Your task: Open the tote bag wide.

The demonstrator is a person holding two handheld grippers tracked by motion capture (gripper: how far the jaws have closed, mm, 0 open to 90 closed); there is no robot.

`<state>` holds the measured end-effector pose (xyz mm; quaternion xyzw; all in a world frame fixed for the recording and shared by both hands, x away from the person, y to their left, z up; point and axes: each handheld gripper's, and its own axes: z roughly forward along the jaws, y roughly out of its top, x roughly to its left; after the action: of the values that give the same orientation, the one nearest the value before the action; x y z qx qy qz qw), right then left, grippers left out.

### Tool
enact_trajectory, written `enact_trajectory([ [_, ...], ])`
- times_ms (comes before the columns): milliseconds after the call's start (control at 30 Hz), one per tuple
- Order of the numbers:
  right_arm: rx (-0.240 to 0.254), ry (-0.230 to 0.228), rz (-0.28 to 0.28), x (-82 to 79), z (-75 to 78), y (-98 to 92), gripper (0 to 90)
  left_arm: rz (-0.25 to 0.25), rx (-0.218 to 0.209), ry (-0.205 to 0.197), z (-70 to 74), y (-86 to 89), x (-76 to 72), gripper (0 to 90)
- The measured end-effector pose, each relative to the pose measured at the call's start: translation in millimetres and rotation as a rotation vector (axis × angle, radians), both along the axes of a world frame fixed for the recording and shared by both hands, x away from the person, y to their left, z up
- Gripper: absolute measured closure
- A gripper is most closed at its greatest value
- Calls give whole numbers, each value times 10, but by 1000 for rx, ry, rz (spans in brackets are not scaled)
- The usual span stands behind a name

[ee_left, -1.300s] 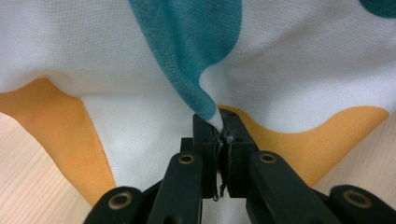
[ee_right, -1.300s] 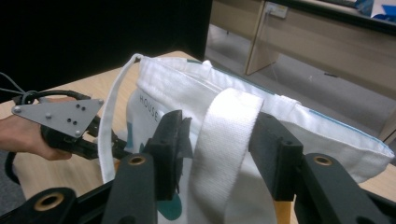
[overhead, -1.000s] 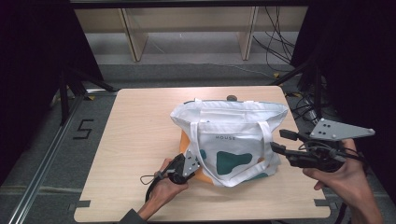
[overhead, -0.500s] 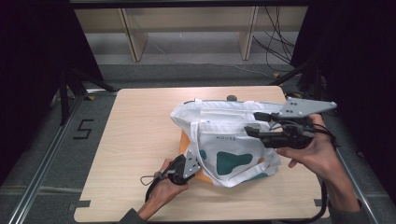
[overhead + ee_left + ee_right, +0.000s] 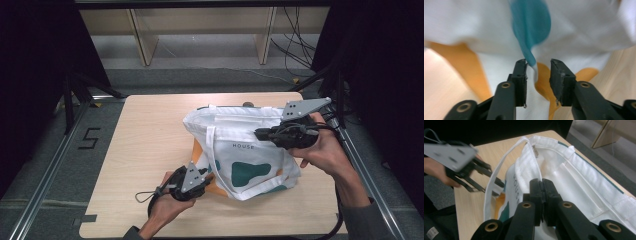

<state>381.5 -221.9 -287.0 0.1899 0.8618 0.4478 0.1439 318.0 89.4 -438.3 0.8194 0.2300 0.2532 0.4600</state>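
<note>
A white tote bag [image 5: 245, 150] with teal and orange patches lies on the wooden table [image 5: 145, 125], its mouth toward the far right. My right gripper [image 5: 260, 134] reaches in from the right over the bag's upper edge. Its jaws have just been closing and now stand shut [image 5: 542, 181] where the rim of the bag's front wall [image 5: 529, 162] runs in between them. My left gripper [image 5: 205, 175] sits at the bag's near left corner. Its jaws [image 5: 537, 67] have just been opening; a fold of the bag [image 5: 579, 30] hangs between them, against one pad only.
Wooden shelving [image 5: 200, 30] stands beyond the table, with cables [image 5: 295, 45] on the floor at the back right. A "5" mark [image 5: 89, 138] lies on the floor by the metal rail at the left. My left gripper [image 5: 497, 188] shows in the right gripper view.
My right gripper has moved left from the bag's right side over its top edge and its jaws have closed. The left gripper rose slightly and its jaws parted.
</note>
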Motion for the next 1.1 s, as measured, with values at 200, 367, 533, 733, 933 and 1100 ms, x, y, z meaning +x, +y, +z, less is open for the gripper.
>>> enact_trajectory([
  [200,1,6,-26,-40,33,23,891,-93,-76,-53,342,-199,-180,894],
  [367,-15,-37,-16,-73,96,58,893,-157,-76,-48,347,-648,-117,895],
  [533,-26,-50,-2,-113,156,82,895,-89,-86,-42,264,-943,149,896],
  [733,-12,-31,54,-289,179,115,895,-31,-151,-58,232,-1129,268,897],
  [933,-80,3,109,-551,-210,217,895,-37,-145,-56,141,-1094,231,896],
  [1100,-112,-1,87,-626,-423,223,895,-60,-115,-58,89,-1005,166,894],
])
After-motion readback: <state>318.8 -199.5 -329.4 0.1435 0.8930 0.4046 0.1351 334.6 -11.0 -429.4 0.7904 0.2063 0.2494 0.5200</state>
